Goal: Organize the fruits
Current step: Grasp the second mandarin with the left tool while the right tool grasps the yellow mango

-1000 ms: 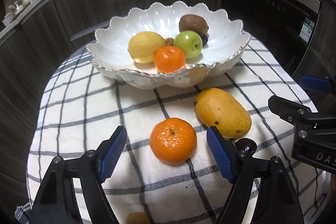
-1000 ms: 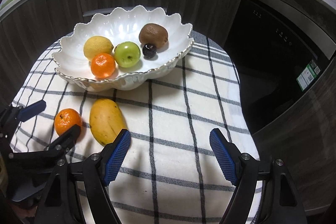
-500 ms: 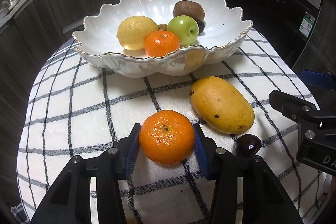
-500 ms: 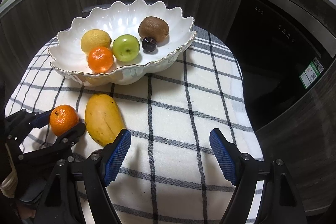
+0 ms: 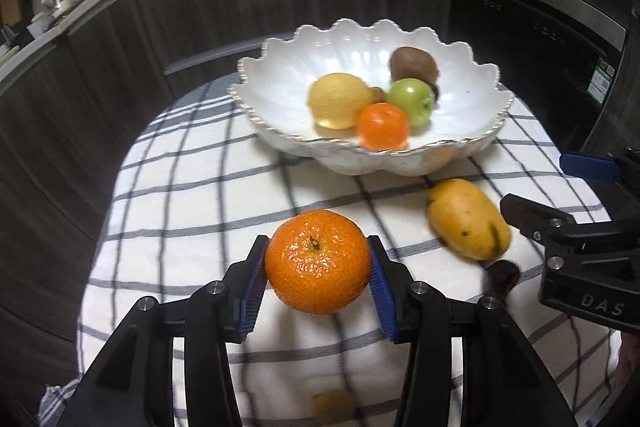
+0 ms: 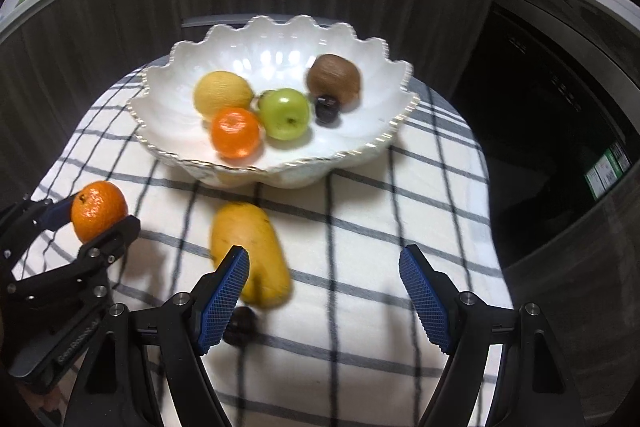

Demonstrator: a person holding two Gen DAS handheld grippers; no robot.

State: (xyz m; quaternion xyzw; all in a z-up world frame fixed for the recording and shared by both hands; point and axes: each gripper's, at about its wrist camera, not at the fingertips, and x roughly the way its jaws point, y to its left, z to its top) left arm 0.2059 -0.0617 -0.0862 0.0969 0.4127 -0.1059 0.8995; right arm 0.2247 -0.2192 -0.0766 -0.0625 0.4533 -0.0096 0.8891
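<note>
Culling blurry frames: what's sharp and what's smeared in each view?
Left wrist: held mandarin and left claw sharp; bowl and mango motion-smeared. Right wrist: right claw sharp, mango and cloth smeared, glare on the bowl.

The left gripper is black plastic: two angled, slotted arms, each ending in a finger faced with a ribbed blue pad. Round silver screws sit at the joints. Seen from the right wrist, its body carries pale lettering along the side, too blurred to read. The right gripper has the same build, with dimpled blue pads and silver screws. Its black body shows white letters "DAS" in the left wrist view.
</note>
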